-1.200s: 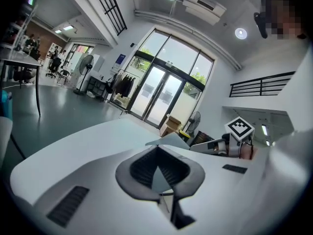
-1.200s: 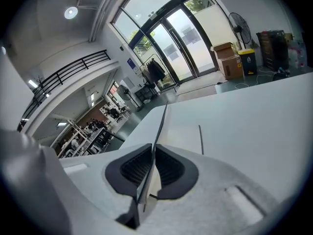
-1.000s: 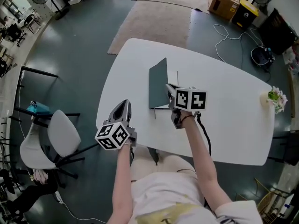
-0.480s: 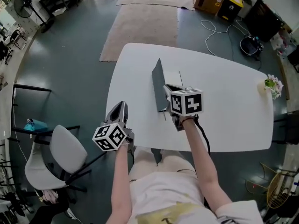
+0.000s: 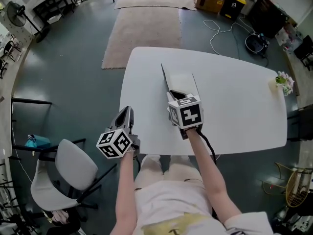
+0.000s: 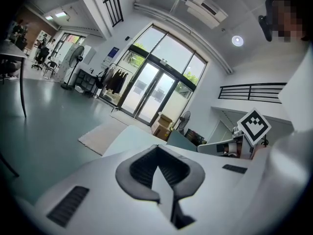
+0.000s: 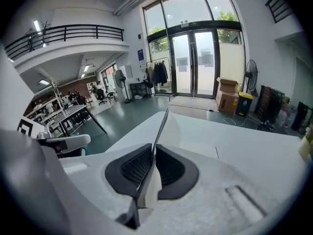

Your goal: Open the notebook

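White and oval, the table (image 5: 234,106) stands on a grey-green floor (image 5: 63,72), with a beige rug (image 5: 142,28) beyond it. Near the table's middle lies the white-paged notebook (image 5: 182,82). Its dark green cover (image 7: 159,126) stands almost upright, pinched at the edge by the right gripper (image 5: 173,96). The left gripper (image 5: 126,115) hovers at the table's near-left edge, with its jaws pressed together and nothing between them.

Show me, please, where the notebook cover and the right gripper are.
notebook cover (image 7: 160,131): right gripper view, on its raised dark edge.
right gripper (image 7: 152,148): right gripper view, midway between its fingertips.
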`<state>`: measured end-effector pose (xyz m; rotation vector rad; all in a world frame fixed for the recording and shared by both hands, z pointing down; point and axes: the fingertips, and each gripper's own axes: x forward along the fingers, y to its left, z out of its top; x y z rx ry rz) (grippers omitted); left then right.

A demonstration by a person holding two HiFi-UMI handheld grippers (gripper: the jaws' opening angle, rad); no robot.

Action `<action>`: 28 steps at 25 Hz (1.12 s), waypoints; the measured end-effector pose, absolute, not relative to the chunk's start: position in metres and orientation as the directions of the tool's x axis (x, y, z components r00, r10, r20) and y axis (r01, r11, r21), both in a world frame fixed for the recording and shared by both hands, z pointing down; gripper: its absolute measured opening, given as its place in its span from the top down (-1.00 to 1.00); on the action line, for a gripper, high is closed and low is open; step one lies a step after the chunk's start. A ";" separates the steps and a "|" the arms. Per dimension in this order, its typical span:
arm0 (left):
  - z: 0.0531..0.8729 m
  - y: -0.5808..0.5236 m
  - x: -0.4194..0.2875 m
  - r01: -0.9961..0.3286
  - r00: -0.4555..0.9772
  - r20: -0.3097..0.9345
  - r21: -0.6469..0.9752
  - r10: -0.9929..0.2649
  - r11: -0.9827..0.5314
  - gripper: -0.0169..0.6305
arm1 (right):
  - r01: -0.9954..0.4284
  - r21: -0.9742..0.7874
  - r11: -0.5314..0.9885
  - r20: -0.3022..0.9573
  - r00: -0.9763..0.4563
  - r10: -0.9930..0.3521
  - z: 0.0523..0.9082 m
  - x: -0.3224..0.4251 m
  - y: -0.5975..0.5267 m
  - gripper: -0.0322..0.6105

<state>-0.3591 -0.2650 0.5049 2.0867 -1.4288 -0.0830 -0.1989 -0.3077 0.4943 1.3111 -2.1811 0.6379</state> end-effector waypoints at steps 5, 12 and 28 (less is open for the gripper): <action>0.507 -0.263 -0.373 -0.826 0.423 0.274 0.510 -0.864 -0.242 0.95 | -0.898 -0.092 0.430 0.644 -0.383 -0.662 0.501 -0.222 -0.306 0.80; 0.511 -0.257 -0.397 -0.828 0.415 0.281 0.510 -0.866 -0.231 0.95 | -0.889 0.011 0.458 0.649 -0.342 -0.680 0.509 -0.255 -0.303 0.79; 0.518 -0.238 -0.437 -0.838 0.372 0.296 0.516 -0.879 -0.181 0.95 | -0.848 0.140 0.511 0.701 -0.279 -0.656 0.554 -0.299 -0.299 0.79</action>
